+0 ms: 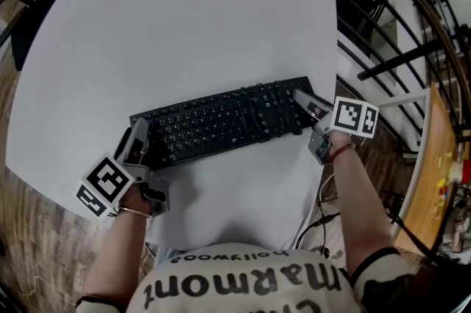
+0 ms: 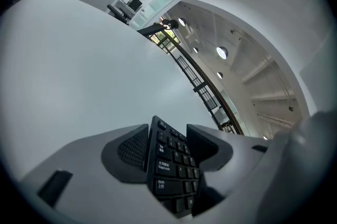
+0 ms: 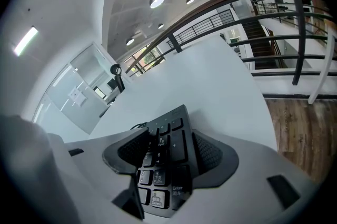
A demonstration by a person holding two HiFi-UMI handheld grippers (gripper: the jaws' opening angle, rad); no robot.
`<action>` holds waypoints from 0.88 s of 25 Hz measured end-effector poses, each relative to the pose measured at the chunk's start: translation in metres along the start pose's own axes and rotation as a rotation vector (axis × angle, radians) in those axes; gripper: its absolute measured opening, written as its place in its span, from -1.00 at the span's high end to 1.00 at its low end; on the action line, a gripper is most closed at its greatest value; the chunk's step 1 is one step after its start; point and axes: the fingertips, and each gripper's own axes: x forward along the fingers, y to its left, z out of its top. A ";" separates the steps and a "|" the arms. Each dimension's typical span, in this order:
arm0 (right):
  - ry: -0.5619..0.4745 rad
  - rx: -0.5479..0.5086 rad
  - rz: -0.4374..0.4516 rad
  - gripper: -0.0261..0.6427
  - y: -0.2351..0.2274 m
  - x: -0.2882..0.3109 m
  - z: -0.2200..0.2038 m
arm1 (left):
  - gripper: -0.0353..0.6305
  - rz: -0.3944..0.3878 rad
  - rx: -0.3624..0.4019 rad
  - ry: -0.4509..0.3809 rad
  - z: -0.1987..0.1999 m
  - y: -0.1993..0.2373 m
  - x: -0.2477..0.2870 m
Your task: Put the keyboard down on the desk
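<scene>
A black keyboard (image 1: 221, 124) stretches across the near part of the white desk (image 1: 184, 17), and its cable is bunched on the keys towards the right. My left gripper (image 1: 137, 141) is shut on the keyboard's left end; in the left gripper view both pads sit against the keyboard (image 2: 171, 175) at my left gripper (image 2: 167, 146). My right gripper (image 1: 304, 104) is shut on the right end, and the number pad of the keyboard (image 3: 176, 136) fills my right gripper (image 3: 168, 153). I cannot tell whether the keyboard rests on the desk or hangs just above it.
The desk's near edge and right corner lie close to both grippers. A black railing (image 1: 401, 61) and wood floor run along the right. Loose cables (image 1: 318, 219) trail on the floor by the person's right arm.
</scene>
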 end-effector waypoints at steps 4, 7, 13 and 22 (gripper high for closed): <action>-0.001 0.007 -0.015 0.14 -0.001 -0.001 0.001 | 0.24 0.037 0.064 -0.001 -0.001 0.000 0.003; -0.003 0.004 -0.015 0.14 0.000 -0.001 0.000 | 0.24 0.157 0.267 0.042 -0.009 0.004 0.006; -0.006 0.004 -0.019 0.14 0.000 -0.001 0.001 | 0.24 0.186 0.367 0.067 -0.010 0.006 0.006; -0.004 0.004 -0.023 0.14 -0.001 -0.002 0.000 | 0.26 0.143 0.319 0.100 -0.013 0.005 0.007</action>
